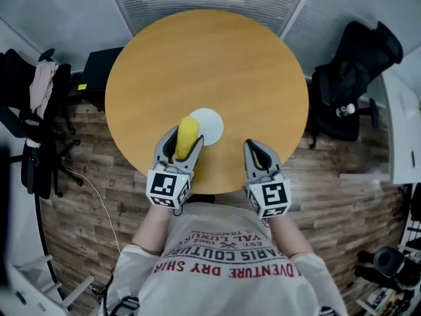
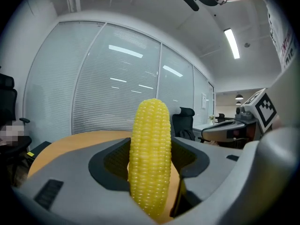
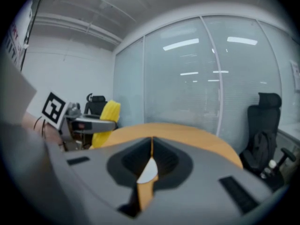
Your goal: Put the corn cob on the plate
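Observation:
A yellow corn cob [image 1: 187,137] stands clamped between the jaws of my left gripper [image 1: 182,141], which is shut on it, just left of a small white plate [image 1: 209,125] on the round wooden table [image 1: 197,64]. In the left gripper view the cob [image 2: 150,156] rises upright between the grey jaws. My right gripper [image 1: 258,151] hovers at the table's near edge, right of the plate, shut with nothing in it. Through the thin slit of the right gripper [image 3: 151,146] a sliver of the plate [image 3: 148,172] shows, and the cob [image 3: 107,117] appears at the left.
Black office chairs stand at the right [image 1: 352,78] and the left [image 1: 33,110] of the table. A black box [image 1: 99,68] lies on the floor at the left. Glass partition walls with blinds [image 2: 117,88] close off the far side.

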